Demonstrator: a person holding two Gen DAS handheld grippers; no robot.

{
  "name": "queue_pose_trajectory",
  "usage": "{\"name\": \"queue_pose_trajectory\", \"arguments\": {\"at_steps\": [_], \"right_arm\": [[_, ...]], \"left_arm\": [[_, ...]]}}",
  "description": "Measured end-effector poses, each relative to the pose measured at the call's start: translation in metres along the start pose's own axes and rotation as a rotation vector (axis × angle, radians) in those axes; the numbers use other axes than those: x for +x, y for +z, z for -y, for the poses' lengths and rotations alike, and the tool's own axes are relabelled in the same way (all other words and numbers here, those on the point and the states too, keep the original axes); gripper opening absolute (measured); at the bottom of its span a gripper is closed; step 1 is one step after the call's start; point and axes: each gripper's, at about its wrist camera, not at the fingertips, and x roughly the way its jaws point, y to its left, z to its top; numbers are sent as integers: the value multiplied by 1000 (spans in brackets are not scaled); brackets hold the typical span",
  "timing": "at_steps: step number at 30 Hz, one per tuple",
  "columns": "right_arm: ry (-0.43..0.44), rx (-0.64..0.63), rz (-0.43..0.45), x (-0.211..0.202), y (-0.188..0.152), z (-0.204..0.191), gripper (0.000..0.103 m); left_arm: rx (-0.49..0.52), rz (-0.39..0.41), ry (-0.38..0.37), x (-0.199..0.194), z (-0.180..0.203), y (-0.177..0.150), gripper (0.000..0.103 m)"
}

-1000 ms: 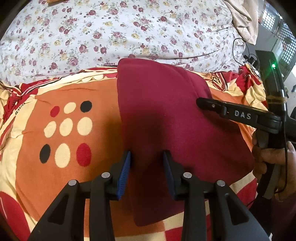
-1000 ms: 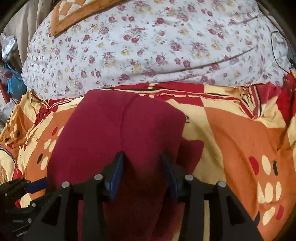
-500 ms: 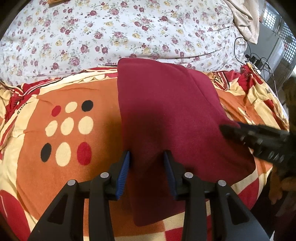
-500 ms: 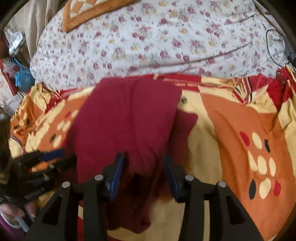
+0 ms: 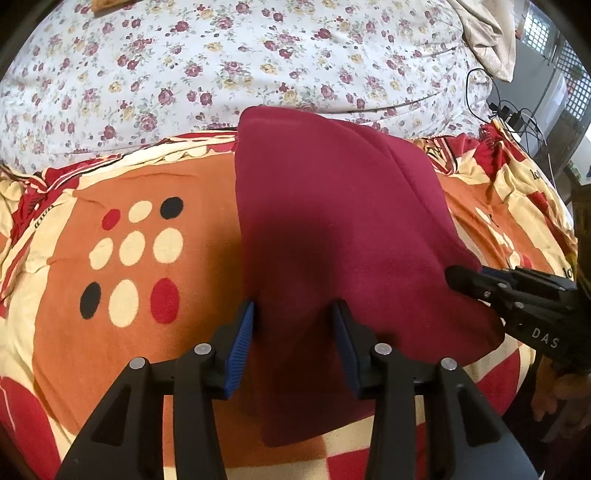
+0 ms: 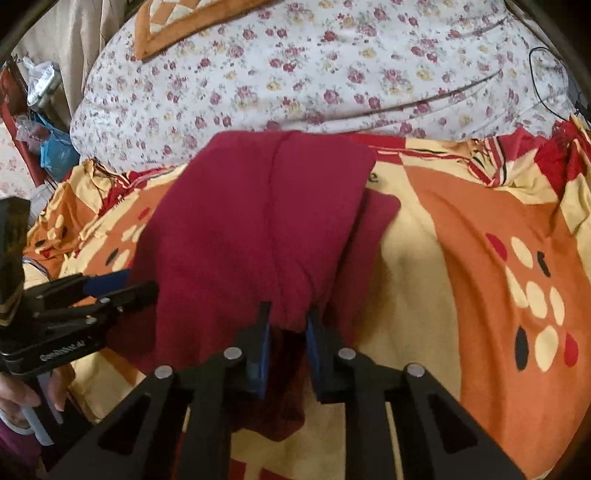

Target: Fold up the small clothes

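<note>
A dark red garment (image 5: pixel 332 236) lies partly folded on an orange, cream and red patterned blanket (image 5: pixel 140 295). My left gripper (image 5: pixel 293 325) is open, its fingers set either side of the garment's near left part. My right gripper (image 6: pixel 288 325) is shut on the near edge of the garment (image 6: pixel 251 236), pinching a fold of cloth between its blue pads. The right gripper also shows at the right of the left wrist view (image 5: pixel 517 295). The left gripper shows at the left of the right wrist view (image 6: pixel 85 299).
A white floral quilt (image 5: pixel 221 66) bulges behind the blanket. Black cables (image 5: pixel 506 107) lie at the far right. Bags and clutter (image 6: pixel 40 122) sit off the bed's left side. A cream cloth (image 5: pixel 487 33) hangs at the top right.
My right gripper has come down to the garment's near edge and closed on it. The left gripper has stayed open in place.
</note>
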Motion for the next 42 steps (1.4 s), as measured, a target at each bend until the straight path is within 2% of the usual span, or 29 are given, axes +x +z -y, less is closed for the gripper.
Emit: {"name": "queue_pose_trajectory", "arguments": {"at_steps": [2, 5, 7, 10, 14, 19, 22, 29, 32, 34, 36, 37, 38, 42], "right_arm": [[0, 1, 7, -6, 3, -1, 21], [7, 36, 13, -18, 10, 1, 36], [8, 58, 51, -30, 16, 3, 44], [11, 76, 95, -38, 25, 4, 45], [-20, 40, 97, -26, 37, -4, 45], [-83, 47, -1, 18, 35, 1, 45], [-30, 97, 10, 24, 28, 13, 49], [-4, 83, 3, 22, 30, 18, 53], [28, 119, 15, 20, 31, 22, 58], [54, 161, 43, 14, 31, 30, 69], [52, 193, 71, 10, 32, 38, 80], [52, 210, 88, 8, 32, 42, 84], [56, 224, 96, 9, 32, 48, 86], [125, 257, 38, 31, 34, 61, 90]], "left_arm": [[0, -3, -1, 0, -1, 1, 32], [-6, -4, -6, -1, -2, 1, 32], [-5, -2, -4, 0, -2, 1, 32], [-2, -2, -2, 0, -2, 1, 33], [-5, -4, -3, 1, -2, 1, 34], [-11, -11, -5, 3, -4, 1, 39], [-15, -19, -14, 2, -5, 3, 39], [-95, -32, -121, 1, -21, 14, 39], [-135, -34, -174, 2, -27, 19, 40], [-169, -28, -210, 2, -34, 24, 41], [-210, -19, -248, 4, -42, 29, 46], [-230, -8, -267, 5, -46, 31, 53], [-241, 0, -281, 7, -48, 33, 58], [-275, -39, -319, 28, -53, 40, 61]]}}
